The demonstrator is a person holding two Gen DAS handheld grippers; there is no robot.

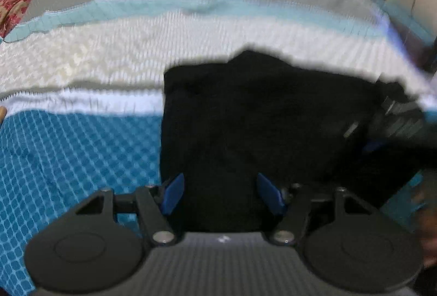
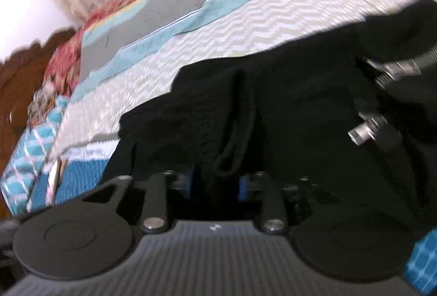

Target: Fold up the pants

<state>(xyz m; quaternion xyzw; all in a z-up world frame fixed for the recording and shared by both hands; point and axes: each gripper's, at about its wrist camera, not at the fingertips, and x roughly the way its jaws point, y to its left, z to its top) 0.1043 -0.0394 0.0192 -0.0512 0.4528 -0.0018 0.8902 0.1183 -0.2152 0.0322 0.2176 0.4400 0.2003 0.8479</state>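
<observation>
The left gripper hangs over the near edge of the black pants, its blue fingers spread wide and holding nothing. The right gripper has its fingers close together around a fold of the pants, seemingly pinching it, though blur obscures contact. Beyond the pants stretches the striped bedspread.
</observation>
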